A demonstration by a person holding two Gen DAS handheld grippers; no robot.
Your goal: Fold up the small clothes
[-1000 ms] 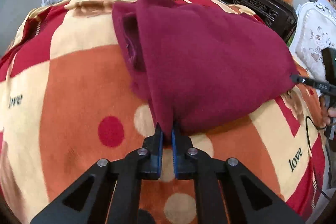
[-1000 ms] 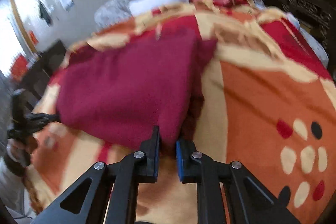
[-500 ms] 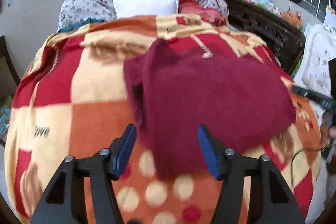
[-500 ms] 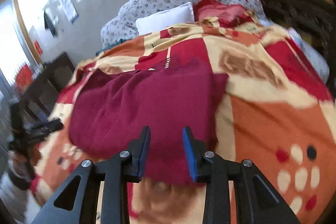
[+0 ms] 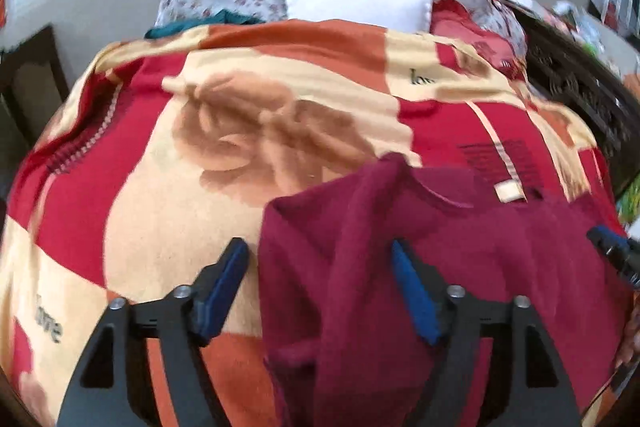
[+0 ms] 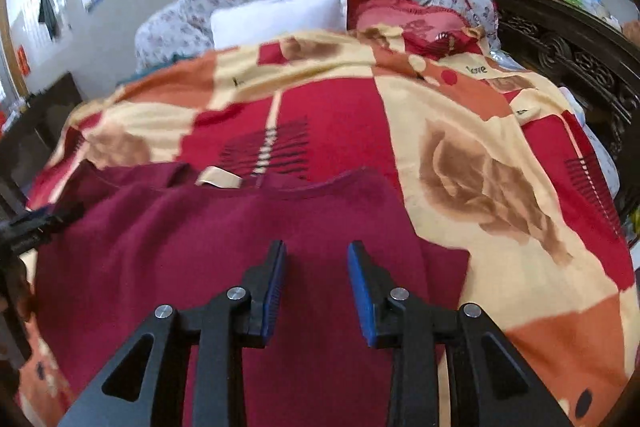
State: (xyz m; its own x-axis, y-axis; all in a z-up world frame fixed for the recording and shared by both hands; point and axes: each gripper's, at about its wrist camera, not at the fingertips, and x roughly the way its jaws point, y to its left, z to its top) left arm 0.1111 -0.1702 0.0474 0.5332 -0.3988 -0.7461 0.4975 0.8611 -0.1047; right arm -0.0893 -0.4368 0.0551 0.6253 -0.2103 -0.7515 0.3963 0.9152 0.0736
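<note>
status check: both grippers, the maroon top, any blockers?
Left gripper open, empty. Right gripper open, empty. Maroon top lying on the blanket, neckline away. Nothing in the way.

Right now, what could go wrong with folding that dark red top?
The top lies loose on the soft blanket; both the left gripper and the right gripper are open, so nothing holds it. The bunched ridge of cloth may stay as a crease. A pinch could also catch the blanket underneath.
</note>
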